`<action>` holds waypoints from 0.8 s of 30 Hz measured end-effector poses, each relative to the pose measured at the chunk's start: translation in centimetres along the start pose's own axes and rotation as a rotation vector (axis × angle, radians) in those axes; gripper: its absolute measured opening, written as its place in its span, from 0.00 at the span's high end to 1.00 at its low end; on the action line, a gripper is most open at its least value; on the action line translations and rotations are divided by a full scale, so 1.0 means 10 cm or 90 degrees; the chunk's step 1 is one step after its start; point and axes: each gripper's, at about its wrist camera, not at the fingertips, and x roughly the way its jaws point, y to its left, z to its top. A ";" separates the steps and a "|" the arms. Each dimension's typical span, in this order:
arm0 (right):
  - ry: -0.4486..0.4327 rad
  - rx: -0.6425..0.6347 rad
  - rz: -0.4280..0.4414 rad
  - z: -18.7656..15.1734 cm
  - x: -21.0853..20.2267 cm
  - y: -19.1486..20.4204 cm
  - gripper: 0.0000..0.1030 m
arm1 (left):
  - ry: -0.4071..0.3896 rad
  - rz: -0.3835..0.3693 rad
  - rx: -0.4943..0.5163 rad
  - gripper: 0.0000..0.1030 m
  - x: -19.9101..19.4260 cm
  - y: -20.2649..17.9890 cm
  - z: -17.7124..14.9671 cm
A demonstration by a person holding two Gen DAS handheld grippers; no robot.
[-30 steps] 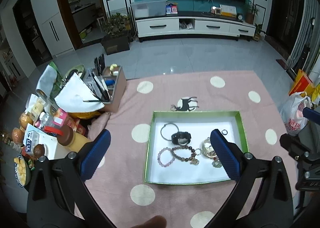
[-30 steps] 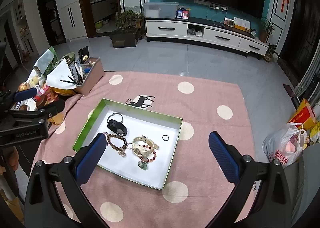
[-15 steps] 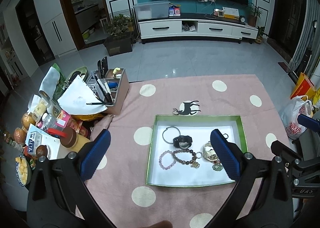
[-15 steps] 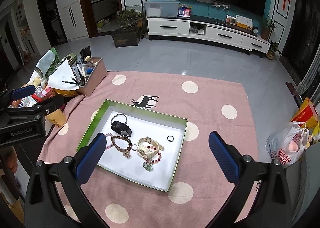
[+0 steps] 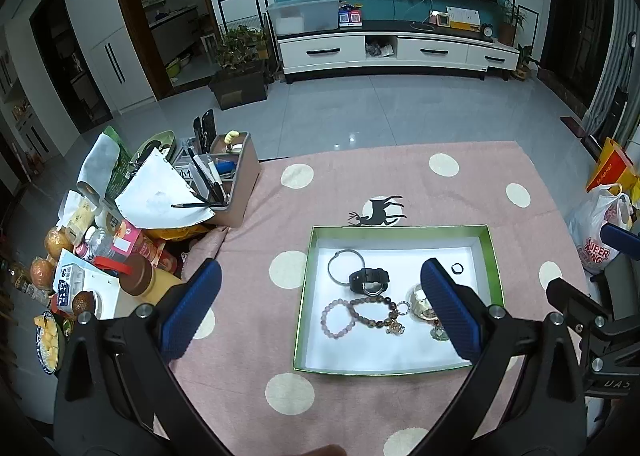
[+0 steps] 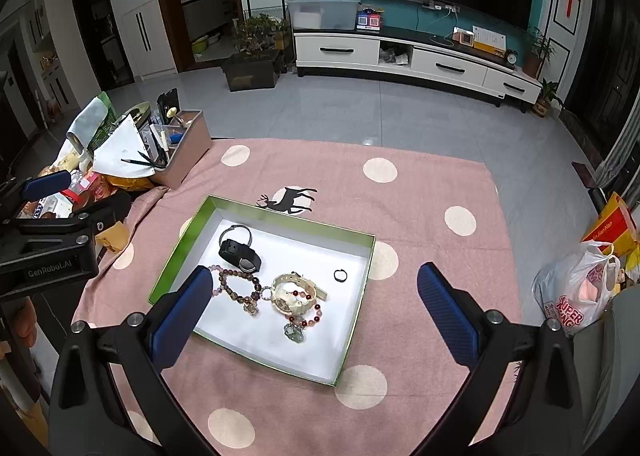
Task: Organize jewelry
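Note:
A green-rimmed white tray [image 5: 491,252] [image 6: 362,284] lies on a pink dotted cloth. Inside it are a thin metal bangle [image 5: 346,266], a black watch [image 5: 369,280] [image 6: 239,255], a pink bead bracelet [image 5: 338,318], a brown bead bracelet [image 5: 374,310] [image 6: 234,288], a cream watch [image 6: 290,294], a red bead string with a green pendant [image 6: 300,322] and a small black ring [image 5: 457,268] [image 6: 340,275]. My left gripper [image 5: 320,308] hovers open above the tray's near side. My right gripper [image 6: 314,308] is also open, held above the tray's near right edge. Neither holds anything.
A brown organiser box [image 5: 236,176] with pens, paper, snacks and bottles [image 5: 100,256] crowds the cloth's left side. A white plastic bag [image 6: 580,296] sits off the right edge. Bare pink cloth [image 6: 432,184] surrounds the tray.
Both cameras have drifted slightly, so the tray sits a little lower and nearer in view. The jewelry has not moved and both grippers stay open.

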 end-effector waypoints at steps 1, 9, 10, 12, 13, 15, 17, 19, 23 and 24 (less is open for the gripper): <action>0.001 0.000 0.000 0.00 0.00 0.00 0.01 | 0.000 -0.001 -0.001 0.02 0.00 0.00 0.00; 0.003 -0.002 -0.001 -0.01 0.03 0.00 0.01 | 0.003 -0.001 0.000 0.02 0.02 -0.01 -0.02; 0.003 -0.002 -0.001 -0.01 0.04 0.00 0.01 | 0.003 -0.002 0.000 0.02 0.03 0.00 -0.02; 0.002 -0.002 -0.002 -0.02 0.04 0.01 0.01 | 0.005 -0.004 0.000 0.02 0.04 0.00 -0.02; 0.001 -0.003 -0.003 -0.02 0.04 0.01 0.01 | 0.005 -0.003 0.001 0.02 0.05 0.00 -0.03; 0.000 -0.002 -0.005 -0.03 0.05 0.01 0.01 | 0.005 -0.003 0.001 0.02 0.05 0.00 -0.03; 0.001 -0.002 -0.005 -0.05 0.06 0.01 0.01 | 0.005 -0.005 -0.002 0.02 0.05 0.00 -0.03; 0.002 -0.002 -0.006 -0.06 0.07 0.01 0.01 | 0.005 -0.004 -0.001 0.02 0.06 -0.01 -0.03; 0.003 -0.001 -0.006 -0.06 0.08 0.02 0.01 | 0.005 -0.006 -0.001 0.02 0.07 0.01 -0.04; 0.003 -0.002 -0.006 -0.06 0.08 0.02 0.01 | 0.006 -0.005 -0.001 0.02 0.07 0.01 -0.03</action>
